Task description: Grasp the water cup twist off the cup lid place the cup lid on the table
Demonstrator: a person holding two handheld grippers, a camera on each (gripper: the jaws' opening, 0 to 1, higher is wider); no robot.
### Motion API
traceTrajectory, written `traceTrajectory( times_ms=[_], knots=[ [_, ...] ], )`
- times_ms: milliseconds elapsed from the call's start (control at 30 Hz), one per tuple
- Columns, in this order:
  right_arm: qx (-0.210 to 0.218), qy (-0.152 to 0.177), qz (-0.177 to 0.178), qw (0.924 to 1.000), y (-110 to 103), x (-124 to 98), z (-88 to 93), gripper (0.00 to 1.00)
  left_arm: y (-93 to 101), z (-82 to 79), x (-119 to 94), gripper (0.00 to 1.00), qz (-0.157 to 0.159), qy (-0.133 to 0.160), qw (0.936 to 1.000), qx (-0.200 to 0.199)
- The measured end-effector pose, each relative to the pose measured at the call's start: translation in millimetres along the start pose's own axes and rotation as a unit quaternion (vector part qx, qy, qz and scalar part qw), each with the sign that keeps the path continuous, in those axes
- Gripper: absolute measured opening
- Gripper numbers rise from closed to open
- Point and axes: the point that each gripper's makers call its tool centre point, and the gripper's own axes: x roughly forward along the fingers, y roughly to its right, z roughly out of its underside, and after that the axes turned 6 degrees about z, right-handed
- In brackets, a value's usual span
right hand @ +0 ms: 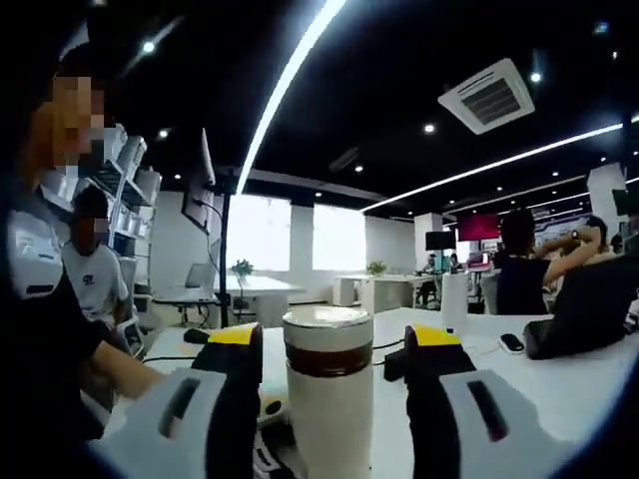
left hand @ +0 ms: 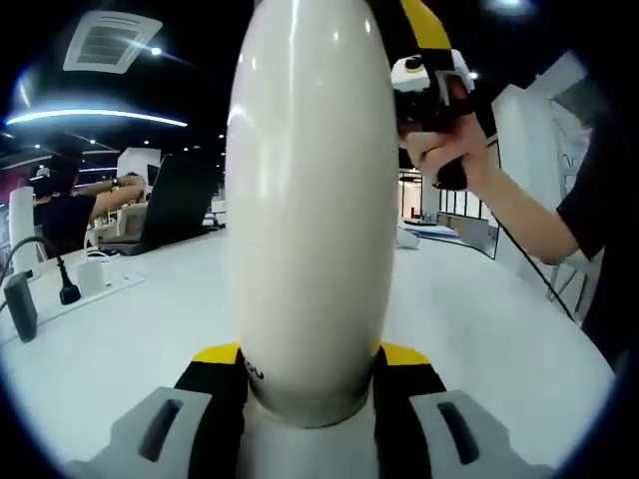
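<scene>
Two grippers: your left gripper (left hand: pixel 310 364) clamps the white water cup (left hand: pixel 310 200); your right gripper (right hand: pixel 334 349) straddles the cup lid (right hand: pixel 327 329), jaws apart.

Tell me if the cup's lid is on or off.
On. In the right gripper view the lid sits atop the cup, above a brown band, between open jaws. The left gripper grips the cup's body.

1. The right gripper (right hand: pixel 332 364) has its yellow-tipped jaws spread, one on each side of the water cup (right hand: pixel 328 419).
2. The cup stands upright on the white table (right hand: pixel 559 399); its cup lid (right hand: pixel 327 327) is on, above a brown band.
3. Neither jaw visibly touches the cup.
</scene>
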Motion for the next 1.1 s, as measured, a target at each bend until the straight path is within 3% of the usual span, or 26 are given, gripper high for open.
traceTrajectory(
  times_ms=[33,133,267,333,433,533,567,767,800,933,1100],
  knots=[
    [0.004,0.021,0.021,0.9996,-3,-2,-7.4,0.59,0.1,0.0,0,0.52,0.0,0.0,1.0,0.0],
    [-0.035,0.025,0.078,0.9961,-16,-6,-12.6,0.57,0.5,0.1,0,0.52,0.0,0.0,1.0,0.0],
    [-0.112,0.0,0.184,0.9765,-15,-6,-9.3,0.55,0.9,0.0,0,0.52,0.0,0.0,1.0,0.0],
    [-0.126,0.002,0.199,0.9718,-20,2,-8.5,0.55,1.0,0.0,0,0.52,-0.001,0.0,1.0,0.0],
    [-0.147,-0.015,0.243,0.9587,-9,11,-2.5,0.56,1.1,-0.1,0,0.51,-0.002,0.0,1.0,0.0],
    [-0.14,-0.014,0.246,0.9589,-3,16,-0.2,0.56,1.1,-0.2,0,0.51,-0.004,0.0,1.0,0.0],
    [-0.11,-0.011,0.239,0.9647,-1,23,3.0,0.56,0.8,-0.2,0,0.51,-0.004,0.0,1.0,-0.001],
    [-0.118,-0.039,0.242,0.9624,15,25,14.2,0.47,0.8,-0.2,0,0.51,-0.003,0.0,1.0,-0.001],
    [-0.1,-0.035,0.232,0.9669,13,26,13.8,0.47,1.0,-0.1,0,0.51,-0.003,0.0,1.0,-0.001],
    [-0.106,-0.043,0.199,0.9734,10,28,14.4,0.45,0.4,-0.9,-1,0.51,-0.002,0.0,1.0,0.0],
    [-0.048,-0.038,0.134,0.9892,12,28,14.2,0.45,1.7,-1.2,-1,0.52,-0.001,0.0,1.0,0.0]
  ],
)
